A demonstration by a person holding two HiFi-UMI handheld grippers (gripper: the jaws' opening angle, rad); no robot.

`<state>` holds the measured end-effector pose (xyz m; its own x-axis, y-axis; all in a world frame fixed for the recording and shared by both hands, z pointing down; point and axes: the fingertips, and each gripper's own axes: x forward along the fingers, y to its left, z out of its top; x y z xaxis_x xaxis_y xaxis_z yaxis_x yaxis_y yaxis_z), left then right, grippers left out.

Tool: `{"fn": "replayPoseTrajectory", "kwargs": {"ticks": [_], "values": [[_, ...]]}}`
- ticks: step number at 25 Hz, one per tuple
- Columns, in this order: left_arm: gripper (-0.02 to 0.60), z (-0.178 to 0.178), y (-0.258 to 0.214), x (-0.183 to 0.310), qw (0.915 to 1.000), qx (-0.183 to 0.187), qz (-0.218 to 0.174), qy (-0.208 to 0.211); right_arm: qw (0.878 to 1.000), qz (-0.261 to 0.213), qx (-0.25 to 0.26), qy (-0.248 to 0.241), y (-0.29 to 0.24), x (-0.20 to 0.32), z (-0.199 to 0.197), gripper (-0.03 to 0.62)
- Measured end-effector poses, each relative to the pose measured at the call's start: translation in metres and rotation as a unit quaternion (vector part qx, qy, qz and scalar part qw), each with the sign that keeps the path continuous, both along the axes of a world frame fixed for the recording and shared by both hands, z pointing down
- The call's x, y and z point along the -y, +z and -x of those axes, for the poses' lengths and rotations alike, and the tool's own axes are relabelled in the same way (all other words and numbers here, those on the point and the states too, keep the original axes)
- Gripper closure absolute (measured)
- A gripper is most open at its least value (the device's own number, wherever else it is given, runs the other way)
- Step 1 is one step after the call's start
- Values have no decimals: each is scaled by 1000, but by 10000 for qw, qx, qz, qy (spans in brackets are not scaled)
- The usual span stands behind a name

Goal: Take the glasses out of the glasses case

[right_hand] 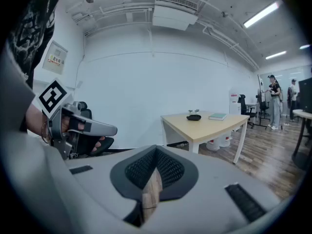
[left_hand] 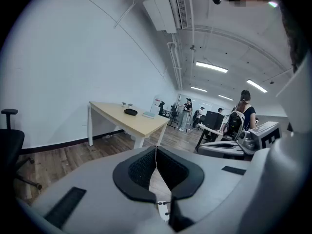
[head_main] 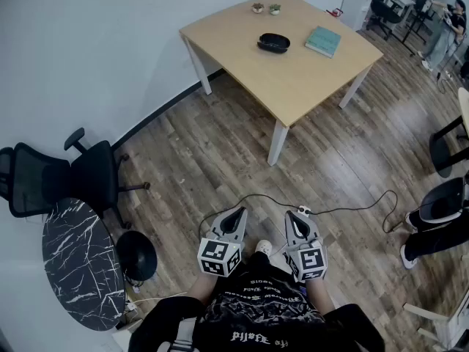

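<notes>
L gripper [head_main: 237, 213] and R gripper [head_main: 294, 215] are held side by side, close in front of the person's body. Both are tipped a little downward over the wood floor [head_main: 220, 160]. In their own views the jaws of both are seen fully closed, pads pressed together w/ nothing btwn them. Nothing is touched by either.

The glasses case [head_main: 273, 43], black and oval, is seen lying on the light wooden table [head_main: 293, 86], well ahead of the grippers and nr the table's middle. Its lid looks shut; the contents can't be made out. A teal book [head_main: 323, 41] is laid to the right of it, close but apart. Two small plant pots [head_main: 258, 8] are set nr the table's far corner.

The floor btwn grippers and table is crossed by a thin black cable [head_main: 352, 200], which runs off to the right. On the left a black office chair [head_main: 66, 176] is placed by the white wall [head_main: 95, 50]. A round marble-look table [head_main: 77, 259] is seen just below it, w/ a black dome-shaped thing [head_main: 137, 255] on the floor beside that. More dark chairs [head_main: 447, 204] are caught at the right edge. People [left_hand: 243, 112] are seen standing among desks at the far end of the room.
</notes>
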<state>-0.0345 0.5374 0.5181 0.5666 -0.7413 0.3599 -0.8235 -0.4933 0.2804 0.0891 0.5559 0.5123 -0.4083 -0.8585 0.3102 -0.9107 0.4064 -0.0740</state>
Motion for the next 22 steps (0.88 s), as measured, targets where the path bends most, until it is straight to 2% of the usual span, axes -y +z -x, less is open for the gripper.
{"fn": "replayPoseTrajectory", "kwargs": {"ticks": [12, 17, 20, 22], "values": [[572, 8, -5, -23, 9999, -89, -115, -34, 9998, -114, -95, 141, -5, -19, -1, 589], [572, 6, -10, -25, 9990, -414, -91, 113, 9987, -303, -190, 351, -11, -16, -6, 588], [568, 6, -10, -26, 9992, -381, -131, 51, 9983, -363, -105, 449, -16, -13, -10, 585], [535, 5, -12, -26, 9989, -445, -129, 82, 9983, -368, -103, 444, -17, -11, -11, 493]]}}
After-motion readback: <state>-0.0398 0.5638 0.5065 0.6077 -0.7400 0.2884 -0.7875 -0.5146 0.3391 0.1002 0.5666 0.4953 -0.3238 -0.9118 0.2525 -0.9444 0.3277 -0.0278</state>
